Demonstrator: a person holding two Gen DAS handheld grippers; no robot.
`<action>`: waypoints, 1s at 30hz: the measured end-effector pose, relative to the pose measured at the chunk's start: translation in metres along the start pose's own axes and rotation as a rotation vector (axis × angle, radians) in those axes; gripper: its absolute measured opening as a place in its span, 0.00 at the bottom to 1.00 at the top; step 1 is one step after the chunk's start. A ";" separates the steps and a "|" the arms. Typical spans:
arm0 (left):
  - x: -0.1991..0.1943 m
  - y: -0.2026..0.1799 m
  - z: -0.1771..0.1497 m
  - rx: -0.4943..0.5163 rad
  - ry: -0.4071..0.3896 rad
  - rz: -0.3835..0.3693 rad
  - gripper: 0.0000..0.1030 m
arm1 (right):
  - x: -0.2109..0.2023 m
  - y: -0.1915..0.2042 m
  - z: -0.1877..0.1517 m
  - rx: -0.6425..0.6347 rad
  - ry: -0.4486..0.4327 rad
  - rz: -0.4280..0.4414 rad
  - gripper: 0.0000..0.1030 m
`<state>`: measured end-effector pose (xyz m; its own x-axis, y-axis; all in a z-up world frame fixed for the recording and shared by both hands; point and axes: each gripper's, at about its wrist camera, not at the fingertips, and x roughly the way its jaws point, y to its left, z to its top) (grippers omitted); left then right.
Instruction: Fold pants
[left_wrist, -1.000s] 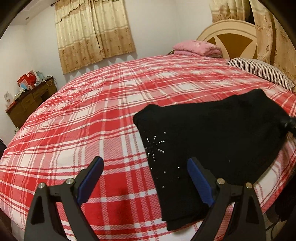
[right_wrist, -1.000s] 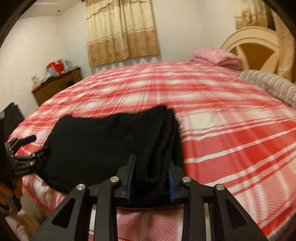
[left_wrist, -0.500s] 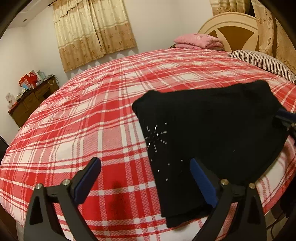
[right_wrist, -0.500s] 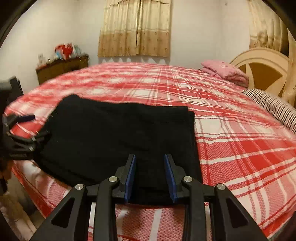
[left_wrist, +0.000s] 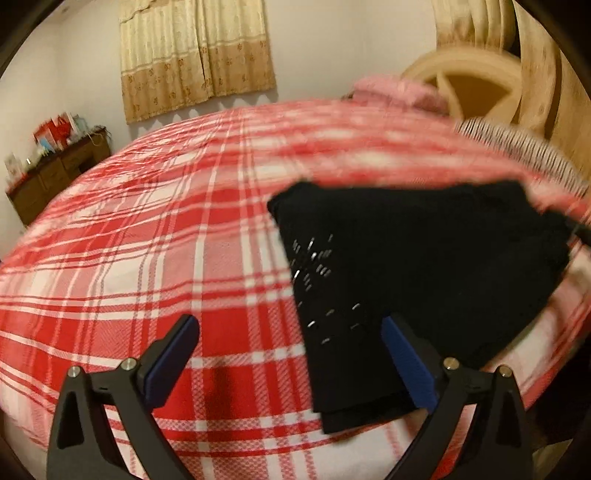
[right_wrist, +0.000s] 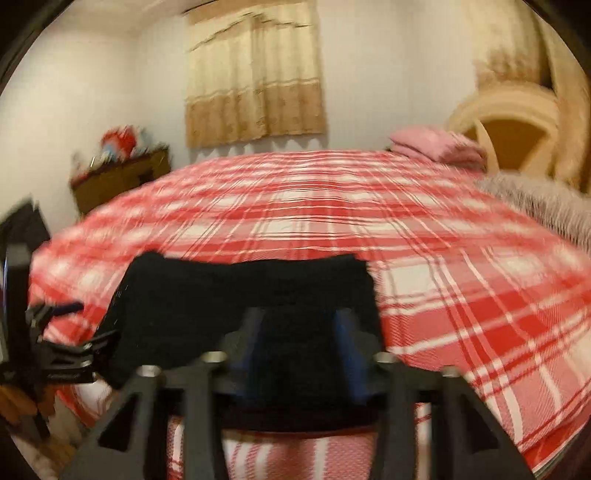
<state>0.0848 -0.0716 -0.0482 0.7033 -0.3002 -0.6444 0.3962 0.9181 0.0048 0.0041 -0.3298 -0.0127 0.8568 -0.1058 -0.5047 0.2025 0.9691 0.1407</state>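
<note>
The black knit pants (left_wrist: 424, 273) lie folded flat near the red plaid bedspread's (left_wrist: 166, 258) edge, the left gripper (left_wrist: 291, 354) spread wide, the right gripper (right_wrist: 301, 350) narrowly parted and seemingly empty, so only tidying appears left.

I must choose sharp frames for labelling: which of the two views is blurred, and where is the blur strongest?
Left wrist view: left gripper sharp, black pants fairly clear with streaked sequins, pink pillow and headboard smeared. Right wrist view: blurred throughout, even the right gripper; bedspread streaked; fisheye bends both.
</note>
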 end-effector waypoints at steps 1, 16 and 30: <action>-0.004 0.003 0.004 -0.026 -0.020 -0.024 0.98 | 0.004 -0.009 0.003 0.039 -0.008 0.002 0.66; 0.042 -0.009 0.012 -0.166 0.124 -0.088 0.99 | 0.038 -0.014 -0.020 0.021 0.101 -0.039 0.66; 0.022 -0.020 0.025 -0.101 0.075 -0.144 0.17 | 0.022 0.023 -0.007 -0.074 0.105 -0.045 0.29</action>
<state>0.1074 -0.1027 -0.0428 0.5960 -0.4137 -0.6883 0.4255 0.8895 -0.1662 0.0240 -0.3081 -0.0265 0.7927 -0.1293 -0.5957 0.2009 0.9781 0.0549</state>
